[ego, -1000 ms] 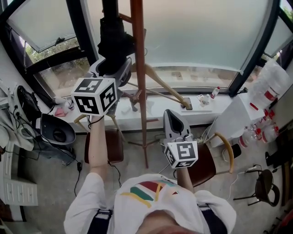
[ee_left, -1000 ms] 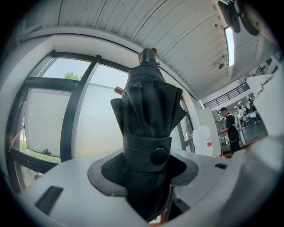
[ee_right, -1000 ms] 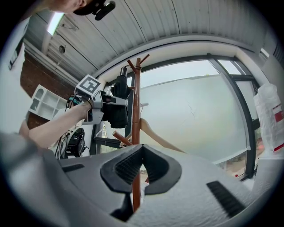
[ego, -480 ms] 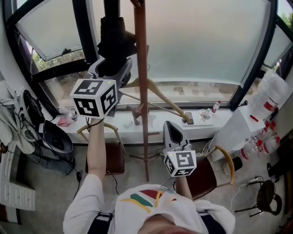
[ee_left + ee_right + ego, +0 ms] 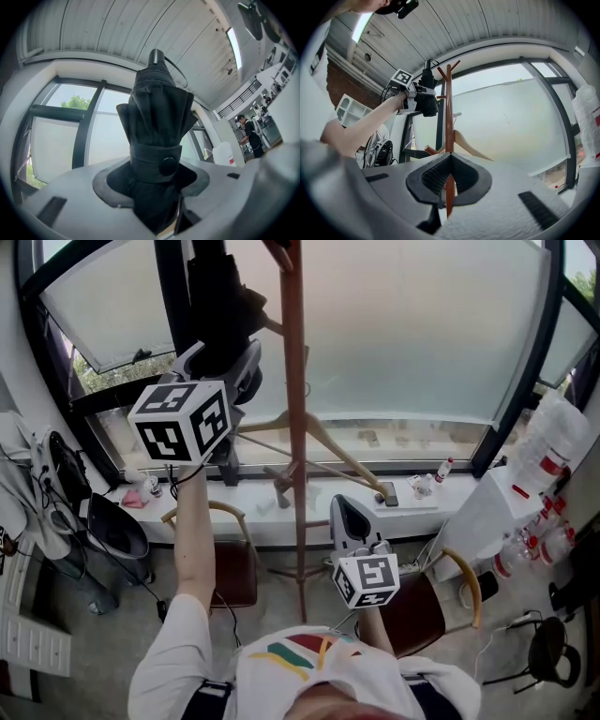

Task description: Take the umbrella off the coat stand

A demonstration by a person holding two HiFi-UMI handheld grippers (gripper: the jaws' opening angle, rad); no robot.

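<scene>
A folded black umbrella (image 5: 222,307) with a buttoned strap stands upright in my left gripper (image 5: 220,367), raised high beside the top of the reddish-brown coat stand (image 5: 296,427). In the left gripper view the jaws are shut on the umbrella (image 5: 157,136) just below the strap. Its cord loop (image 5: 177,75) shows against the ceiling with no peg through it. My right gripper (image 5: 343,504) hangs lower, just right of the pole, with its pads together and nothing held. In the right gripper view (image 5: 449,160) the pole (image 5: 449,108) rises straight ahead, with the umbrella (image 5: 426,101) to the left of its pegs.
A pale wooden hanger (image 5: 323,442) juts from the stand. Below are two wooden-seated chairs (image 5: 232,563) (image 5: 427,587) and a window sill (image 5: 412,498) with small bottles. A black device and cables lie at the left (image 5: 112,526), white bags at the right (image 5: 562,427).
My left gripper has risen with the umbrella, and its cube has shifted a little left. The right gripper has stayed put.
</scene>
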